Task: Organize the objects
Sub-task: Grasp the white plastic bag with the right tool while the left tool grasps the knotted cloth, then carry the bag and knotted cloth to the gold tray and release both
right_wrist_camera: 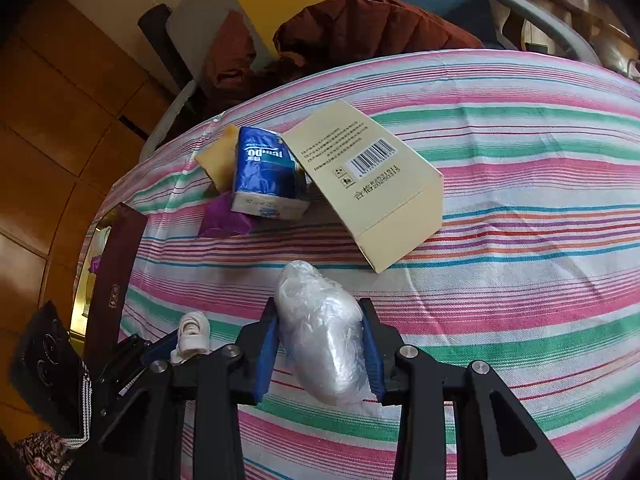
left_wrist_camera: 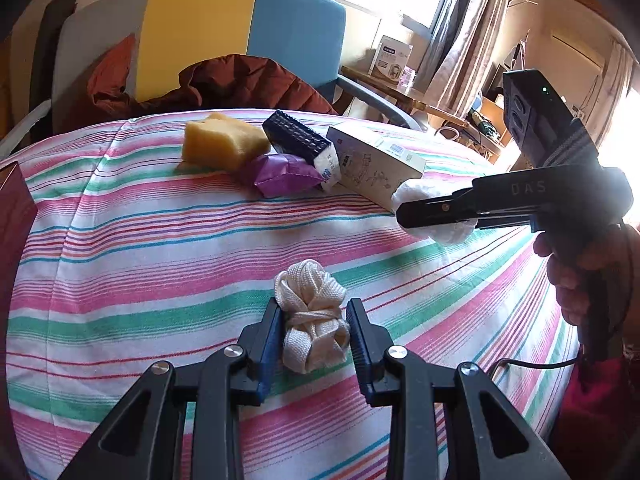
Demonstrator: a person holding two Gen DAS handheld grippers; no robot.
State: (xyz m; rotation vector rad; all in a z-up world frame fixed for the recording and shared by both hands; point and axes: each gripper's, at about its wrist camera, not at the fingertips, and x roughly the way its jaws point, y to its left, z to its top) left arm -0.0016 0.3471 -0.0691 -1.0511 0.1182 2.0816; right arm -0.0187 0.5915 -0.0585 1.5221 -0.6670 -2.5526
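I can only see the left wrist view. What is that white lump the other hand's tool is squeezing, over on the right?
Observer: From the right wrist view, the right tool is shut on a scrunched clear plastic bag, not something solid white.
Operator: And the cream cardboard box behind it, is anything printed on it?
Observer: Yes, the cream cardboard box has a black barcode on the face turned away from your camera.
Operator: What is the dark blue packet leaning next to it?
Observer: The blue tissue packet reads "Tempo" in white letters on its front.
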